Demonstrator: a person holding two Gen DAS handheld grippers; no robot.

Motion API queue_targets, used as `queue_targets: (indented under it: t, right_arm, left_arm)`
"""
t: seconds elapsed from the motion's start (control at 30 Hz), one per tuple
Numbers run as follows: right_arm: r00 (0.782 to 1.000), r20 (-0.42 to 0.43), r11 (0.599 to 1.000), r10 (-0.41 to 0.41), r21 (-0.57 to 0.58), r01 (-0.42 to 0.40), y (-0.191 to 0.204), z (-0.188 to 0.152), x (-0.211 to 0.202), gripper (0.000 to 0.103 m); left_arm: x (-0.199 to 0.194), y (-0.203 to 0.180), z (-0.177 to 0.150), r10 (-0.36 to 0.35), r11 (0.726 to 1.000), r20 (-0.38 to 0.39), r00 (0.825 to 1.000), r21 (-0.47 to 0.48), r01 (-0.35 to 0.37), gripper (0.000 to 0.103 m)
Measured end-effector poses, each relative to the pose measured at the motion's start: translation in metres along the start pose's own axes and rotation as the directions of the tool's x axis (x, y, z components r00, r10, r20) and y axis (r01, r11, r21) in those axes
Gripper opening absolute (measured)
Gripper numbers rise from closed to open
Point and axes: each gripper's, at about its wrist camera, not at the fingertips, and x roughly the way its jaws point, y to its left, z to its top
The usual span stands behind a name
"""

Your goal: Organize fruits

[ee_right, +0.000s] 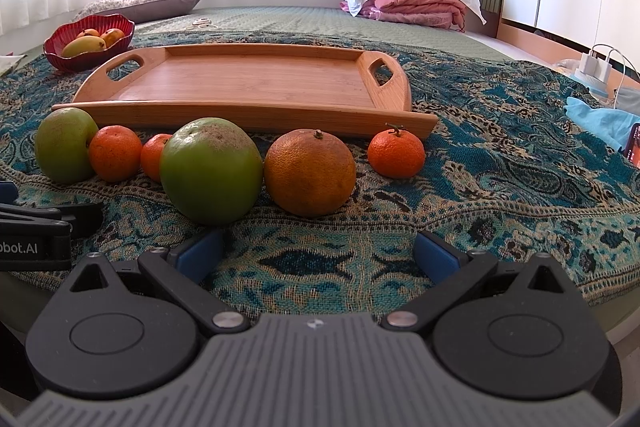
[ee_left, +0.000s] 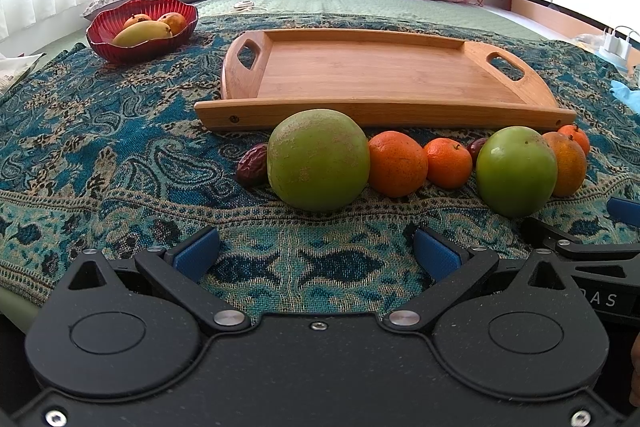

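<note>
Fruit row: green apples, oranges (ee_right: 309, 173) and dates (ee_left: 252, 164) lie in a line running left to right on the patterned cloth (ee_left: 100, 147), just in front of the wooden tray (ee_left: 372, 75).
Tray axis: long side parallel to the fruit row, handles at each end.
Red bowl (ee_left: 142, 31): far left, holding mangoes.
Left claw (ee_left: 316, 255): low over the cloth, level, spread wide, holding nothing, facing the larger green apple (ee_left: 318, 159).
Right claw (ee_right: 318, 253): same pose, spread wide, empty, near the second green apple (ee_right: 211, 171).
</note>
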Motion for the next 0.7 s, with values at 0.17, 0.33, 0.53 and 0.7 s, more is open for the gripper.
queue_targets:
  t: [0.17, 0.33, 0.53, 0.7]
  right_arm:
    - [1.000, 0.030, 1.000, -0.004, 0.004, 0.004, 0.000, -0.005, -0.005, 0.103]
    - [0.998, 0.059, 1.000, -0.007, 0.003, 0.007, 0.000, -0.009, -0.005, 0.103]
    - [0.998, 0.065, 1.000, 0.004, -0.012, -0.004, -0.001, -0.007, -0.008, 0.103]
    - [0.996, 0.078, 0.999, 0.037, -0.019, -0.035, -0.003, -0.001, -0.012, 0.100]
  left_arm:
    - [-0.003, 0.007, -0.002, -0.020, 1.000, 0.013, 1.000, -0.021, 0.020, 0.103]
    - [-0.003, 0.002, 0.004, -0.003, 1.000, -0.014, 1.000, -0.007, 0.003, 0.103]
    - [-0.001, 0.005, 0.009, -0.018, 1.000, -0.016, 1.000, -0.019, 0.018, 0.102]
    - [-0.009, 0.010, 0.016, -0.087, 0.994, 0.019, 0.996, -0.063, 0.088, 0.094]
